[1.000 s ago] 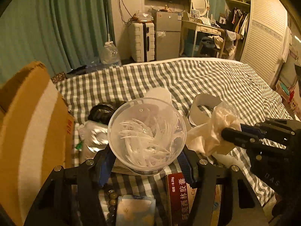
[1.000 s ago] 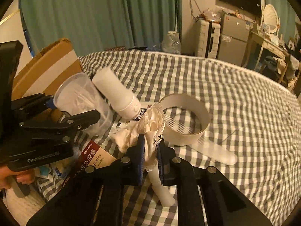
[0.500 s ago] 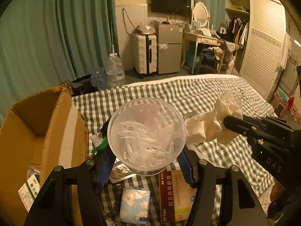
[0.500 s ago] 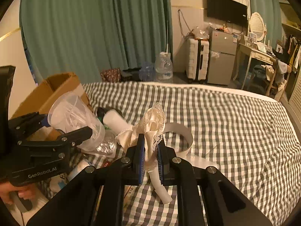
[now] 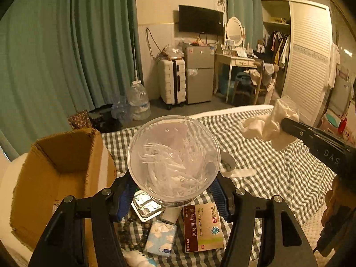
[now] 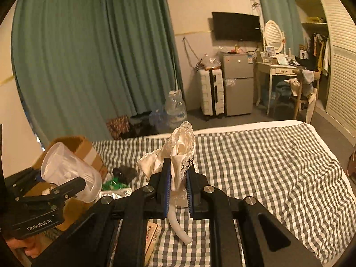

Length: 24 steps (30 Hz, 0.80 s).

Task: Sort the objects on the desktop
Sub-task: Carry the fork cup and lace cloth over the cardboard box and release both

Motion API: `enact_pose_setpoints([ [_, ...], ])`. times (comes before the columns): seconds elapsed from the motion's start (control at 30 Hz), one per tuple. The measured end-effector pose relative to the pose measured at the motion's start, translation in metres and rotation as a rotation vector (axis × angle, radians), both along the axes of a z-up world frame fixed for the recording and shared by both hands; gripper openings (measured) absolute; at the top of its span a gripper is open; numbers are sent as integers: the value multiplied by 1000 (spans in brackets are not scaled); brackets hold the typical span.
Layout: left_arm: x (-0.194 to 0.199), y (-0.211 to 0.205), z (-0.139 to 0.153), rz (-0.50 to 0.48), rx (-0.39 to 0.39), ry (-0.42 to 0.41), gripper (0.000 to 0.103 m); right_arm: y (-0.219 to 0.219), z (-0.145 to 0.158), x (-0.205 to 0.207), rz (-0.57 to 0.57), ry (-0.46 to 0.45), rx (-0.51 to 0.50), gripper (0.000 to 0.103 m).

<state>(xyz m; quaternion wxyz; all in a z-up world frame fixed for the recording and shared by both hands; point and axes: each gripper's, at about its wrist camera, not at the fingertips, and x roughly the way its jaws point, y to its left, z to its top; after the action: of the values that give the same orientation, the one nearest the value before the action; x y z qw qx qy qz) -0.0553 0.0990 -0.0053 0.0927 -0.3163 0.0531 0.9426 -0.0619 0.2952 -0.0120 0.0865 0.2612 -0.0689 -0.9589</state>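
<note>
Above the checked bedspread (image 5: 262, 162), right of the cardboard box (image 5: 55, 173), left gripper (image 5: 173, 191) clamps a clear plastic cup (image 5: 173, 155); right gripper (image 6: 178, 187) pinches lace cloth (image 6: 180, 153). Neither boxed yet; pill box (image 5: 203, 227), tissue pack (image 5: 161, 238), beads (image 5: 131, 233) etc. still unsorted.

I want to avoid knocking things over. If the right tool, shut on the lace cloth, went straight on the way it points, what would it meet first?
Probably the bare checked bedspread beyond the lace cloth. The right tool tilts slightly downward and nothing stands ahead, though depth is unclear.
</note>
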Motion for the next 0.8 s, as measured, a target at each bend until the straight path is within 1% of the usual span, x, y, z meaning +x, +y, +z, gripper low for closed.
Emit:
enact_pose_setpoints([
  [0.07,4,-4,7,5,4,12,62,-2,4,13,-15,18,0,11],
  [0.13,7,-11,15,12,9,29,62,-6,10,17,-22,34,15,11],
  [0.2,12,-19,22,19,14,42,62,-10,16,19,-17,30,27,11],
  [0.3,23,-33,30,33,0,65,63,-12,31,31,-20,72,55,11],
  [0.4,34,-53,39,56,-4,92,63,-12,43,39,-26,91,14,11],
  [0.5,42,-75,45,82,-8,110,63,-16,52,47,-25,108,9,11],
  [0.67,55,-111,54,121,-36,160,63,-35,64,56,0,126,23,11],
  [0.8,63,-134,53,153,-65,191,63,-56,70,61,21,139,52,11],
])
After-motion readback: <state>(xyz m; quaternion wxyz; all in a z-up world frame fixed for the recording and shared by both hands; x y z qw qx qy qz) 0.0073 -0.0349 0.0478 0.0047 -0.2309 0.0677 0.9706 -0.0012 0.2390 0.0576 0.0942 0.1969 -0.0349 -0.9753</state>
